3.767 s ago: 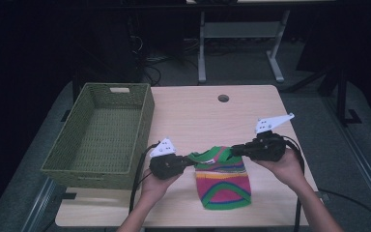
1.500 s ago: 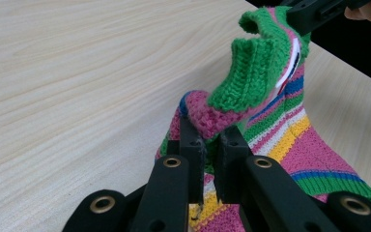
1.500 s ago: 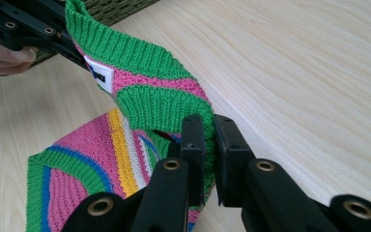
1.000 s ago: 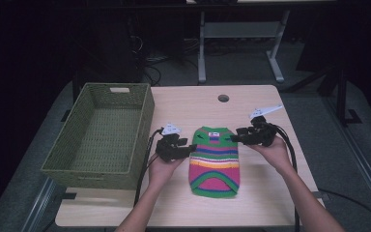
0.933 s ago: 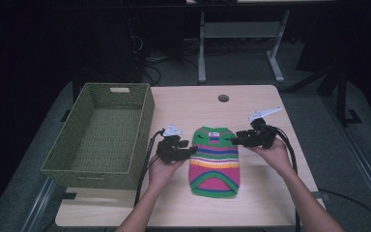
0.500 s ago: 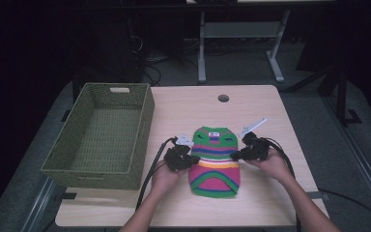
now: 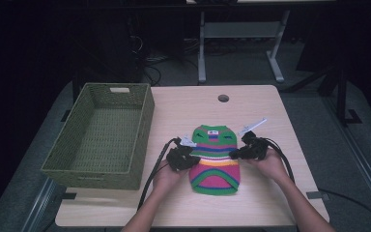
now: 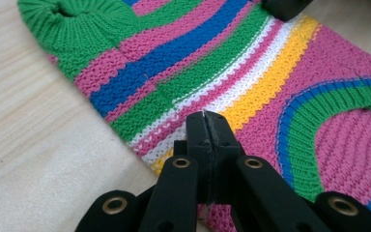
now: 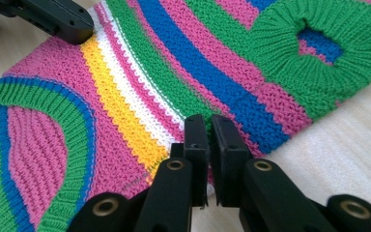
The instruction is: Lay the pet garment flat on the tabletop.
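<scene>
Right now I have both grippers down on the striped knitted sweater [image 7: 215, 159], which lies flat on the table [image 7: 261, 106] in front of me, a little right of the green woven basket [image 7: 101, 135]. Its green collar with a small label points away from me and the rounded green hem lies toward me.

My left gripper [image 7: 186, 157] sits at the sweater's left edge, about halfway along the garment. In the left gripper view [image 8: 206, 118] its jaws are pressed together with their tips over the white and yellow stripes, right at the knit's edge; I can see no gap between the pads, though whether a fold of knit is caught between them I cannot tell.

My right gripper [image 7: 241, 152] sits at the opposite edge, level with the left one. In the right gripper view [image 9: 207, 123] the jaws have come in close, a thin slit left between them, their tips at the edge where the pink, white and yellow stripes run out onto the bare wood. The knit seems nipped there, but I cannot be certain.

Each gripper view also shows the other gripper's black tip resting on the far edge of the sweater, beside the yellow stripe. The sleeve openings, ribbed in green, lie toward the collar end.
</scene>
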Tool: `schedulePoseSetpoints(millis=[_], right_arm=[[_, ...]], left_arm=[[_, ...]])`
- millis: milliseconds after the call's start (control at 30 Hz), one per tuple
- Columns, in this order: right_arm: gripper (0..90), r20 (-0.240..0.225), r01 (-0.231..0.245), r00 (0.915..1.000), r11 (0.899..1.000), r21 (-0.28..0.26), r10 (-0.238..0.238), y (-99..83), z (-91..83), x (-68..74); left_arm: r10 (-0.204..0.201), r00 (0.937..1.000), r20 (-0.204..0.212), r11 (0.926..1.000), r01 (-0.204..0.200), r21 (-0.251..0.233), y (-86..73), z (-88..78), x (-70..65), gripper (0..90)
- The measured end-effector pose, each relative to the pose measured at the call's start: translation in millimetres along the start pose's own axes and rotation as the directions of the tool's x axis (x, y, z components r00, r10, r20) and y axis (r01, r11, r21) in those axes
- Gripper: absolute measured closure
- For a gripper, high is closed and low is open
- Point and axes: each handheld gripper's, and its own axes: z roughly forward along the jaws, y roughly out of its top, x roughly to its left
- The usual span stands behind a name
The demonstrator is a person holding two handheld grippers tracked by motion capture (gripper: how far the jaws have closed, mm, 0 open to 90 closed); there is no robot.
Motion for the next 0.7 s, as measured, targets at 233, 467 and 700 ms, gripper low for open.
schedulePoseSetpoints(millis=[233, 467, 700], right_arm=[[82.9, 0.000, -0.028, 0.9996, 0.999, -0.027, 0.028, -0.3, 0.9, -3.7], [74.3, -0.015, -0.047, 0.9988, 0.998, -0.044, 0.046, -0.5, -1.8, -5.3], [67.5, -0.044, -0.049, 0.9980, 0.995, -0.090, 0.045, 0.0, -11.1, -2.3]], left_arm=[[-0.014, 0.9999, -0.007, 0.9998, 0.014, -0.014, 0.5, 1.4, 1.5, 87.3], [-0.022, 0.9995, -0.024, 0.9992, 0.021, -0.033, 1.6, -4.2, 4.5, 77.4], [-0.029, 0.9994, -0.022, 0.9971, 0.027, -0.072, 3.2, -13.4, 4.4, 69.2]])
